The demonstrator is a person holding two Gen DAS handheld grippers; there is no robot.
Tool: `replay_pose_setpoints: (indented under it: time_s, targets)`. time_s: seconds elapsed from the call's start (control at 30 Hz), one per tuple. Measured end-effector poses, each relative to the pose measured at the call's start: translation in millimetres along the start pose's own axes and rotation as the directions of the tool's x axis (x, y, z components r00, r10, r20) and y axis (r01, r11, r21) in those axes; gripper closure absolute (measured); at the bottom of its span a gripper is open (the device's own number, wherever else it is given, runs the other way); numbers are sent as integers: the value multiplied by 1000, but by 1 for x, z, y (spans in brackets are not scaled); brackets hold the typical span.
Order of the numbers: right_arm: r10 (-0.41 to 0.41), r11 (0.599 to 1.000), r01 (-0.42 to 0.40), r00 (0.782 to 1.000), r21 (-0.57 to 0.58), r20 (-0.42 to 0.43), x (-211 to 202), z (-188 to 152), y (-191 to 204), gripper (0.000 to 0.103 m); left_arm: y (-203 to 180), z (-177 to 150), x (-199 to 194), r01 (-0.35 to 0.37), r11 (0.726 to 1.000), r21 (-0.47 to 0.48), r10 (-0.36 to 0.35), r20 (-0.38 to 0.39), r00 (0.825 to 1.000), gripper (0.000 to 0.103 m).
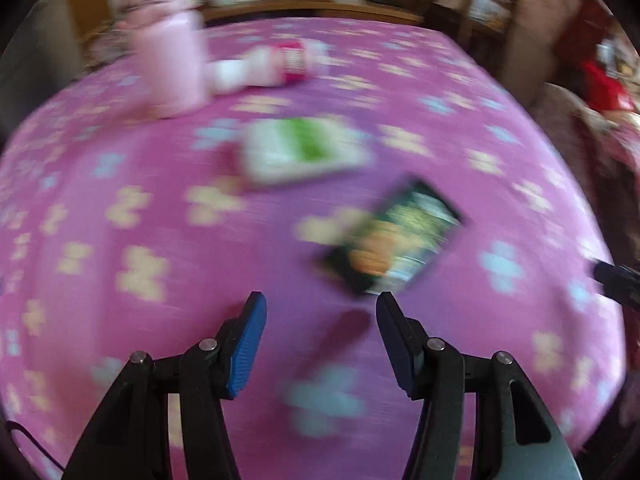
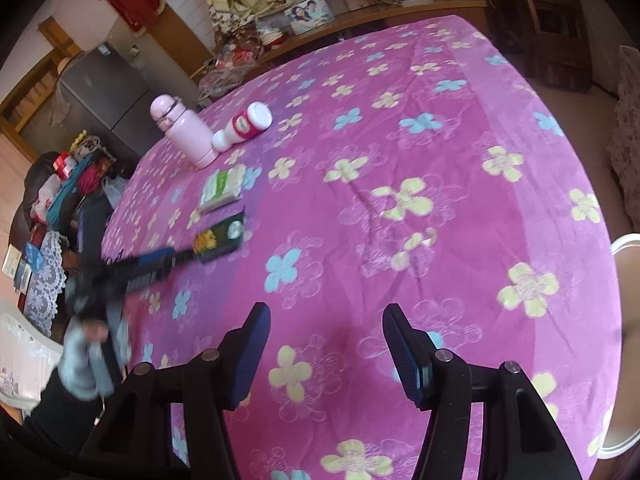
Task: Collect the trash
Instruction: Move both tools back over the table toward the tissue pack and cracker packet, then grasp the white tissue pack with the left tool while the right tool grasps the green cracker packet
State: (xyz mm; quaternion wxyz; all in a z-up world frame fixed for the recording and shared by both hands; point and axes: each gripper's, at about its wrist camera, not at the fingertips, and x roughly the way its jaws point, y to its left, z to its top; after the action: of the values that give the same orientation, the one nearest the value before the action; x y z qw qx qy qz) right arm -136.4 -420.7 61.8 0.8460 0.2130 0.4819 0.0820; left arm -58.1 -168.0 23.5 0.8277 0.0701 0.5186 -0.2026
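A dark snack wrapper (image 1: 394, 240) (image 2: 220, 236) lies flat on the pink flowered tablecloth (image 2: 400, 140). My left gripper (image 1: 320, 300) hovers just short of it, open with nothing between its blue pads, and the view is blurred by motion. From the right wrist view the left gripper (image 2: 192, 255) nearly touches the wrapper's near end. Beyond the wrapper lie a green-and-white packet (image 1: 300, 152) (image 2: 222, 188), a white bottle with a red label (image 1: 272, 66) (image 2: 242, 126) on its side, and an upright pink flask (image 1: 168, 44) (image 2: 184, 132). My right gripper (image 2: 327, 310) hangs open over bare cloth.
A gloved hand (image 2: 84, 356) holds the left gripper at the table's left edge. A grey fridge (image 2: 104, 92) and piled clutter (image 2: 64, 196) stand beyond that edge. A wooden shelf with photos (image 2: 308, 12) runs behind the table. A white chair rim (image 2: 624, 248) is at the right.
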Motion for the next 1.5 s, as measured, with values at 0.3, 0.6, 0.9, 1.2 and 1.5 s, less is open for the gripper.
replay_pose_setpoints:
  time_s: [0.3,0.6,0.9,1.2,1.5]
  targets:
    - [-9,1000,9,1000,8,-12,-4,-9,-2,40,26,67,-5,-114,992,-57,121,144,982,45]
    - [7,1000,-9,998,-25,-63,21,-9,18,40,62,128,49,-302,944,-130,316,103,943,45]
    - [29,998,-33,996,-49,-85,41,1,33,39,69,70,29,-217,973,-76,218,18,976,45]
    - [46,997,-51,995,-55,-86,72,14,68,39,63,10,-3,-65,993,-98,66,11,998,45]
    - [-25,998,22,999,-66,-41,74,26,79,38,41,1,-11,-7,996,-88,12,51,999,45]
